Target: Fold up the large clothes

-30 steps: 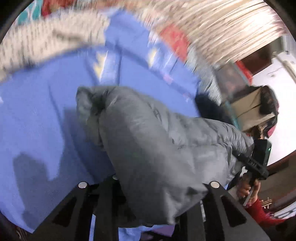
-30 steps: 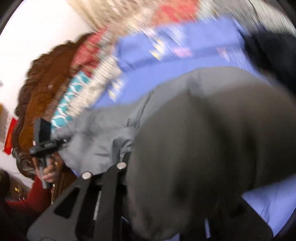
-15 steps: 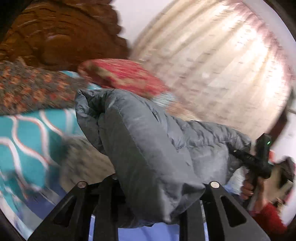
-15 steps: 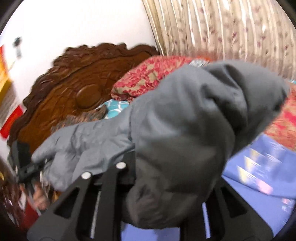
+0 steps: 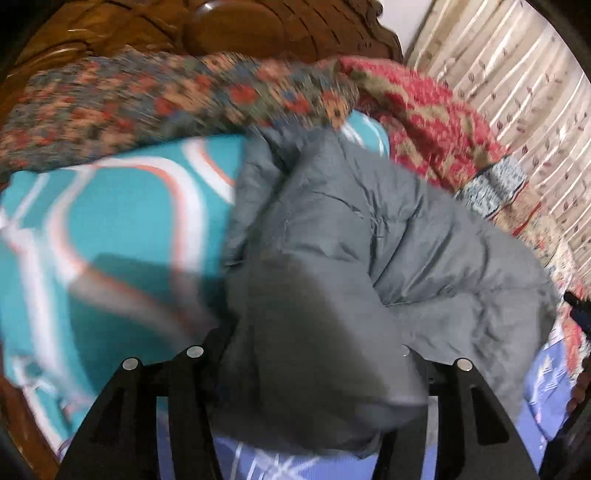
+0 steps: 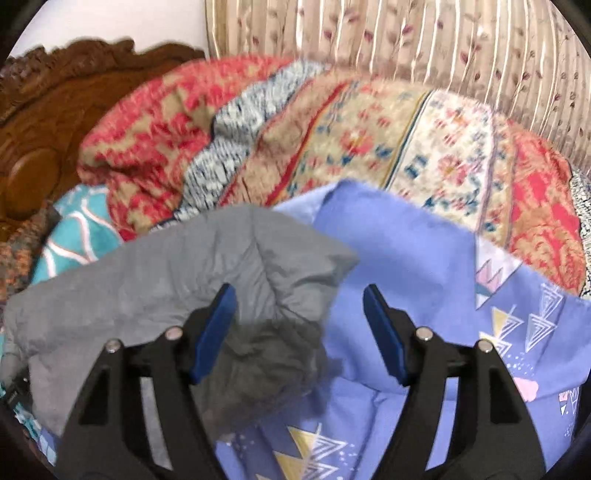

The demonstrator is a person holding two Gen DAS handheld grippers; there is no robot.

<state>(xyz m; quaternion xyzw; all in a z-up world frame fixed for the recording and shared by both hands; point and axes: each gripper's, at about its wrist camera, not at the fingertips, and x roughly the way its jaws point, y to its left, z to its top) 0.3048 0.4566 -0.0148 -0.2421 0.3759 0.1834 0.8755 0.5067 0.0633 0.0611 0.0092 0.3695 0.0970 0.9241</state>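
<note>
A grey puffer jacket point(image 5: 388, 251) lies bunched on the bed, resting against the teal pillow point(image 5: 110, 229). It also shows in the right wrist view point(image 6: 177, 280). My left gripper point(image 5: 306, 369) is buried in the jacket's folds, and its fingertips are hidden, so I cannot tell its state. My right gripper point(image 6: 299, 332) is open, its blue pads point(image 6: 218, 328) wide apart, with the jacket's edge lying loose between them over the blue bedsheet point(image 6: 424, 295).
A carved wooden headboard point(image 5: 258, 26) stands behind. Patterned red and cream blankets point(image 6: 369, 140) are piled along the striped curtain point(image 6: 406, 40). A floral pillow point(image 5: 147, 99) lies above the teal one.
Both grippers carried the jacket up and toward the headboard, then lowered it by the pillows. My right gripper has opened and let go of the jacket.
</note>
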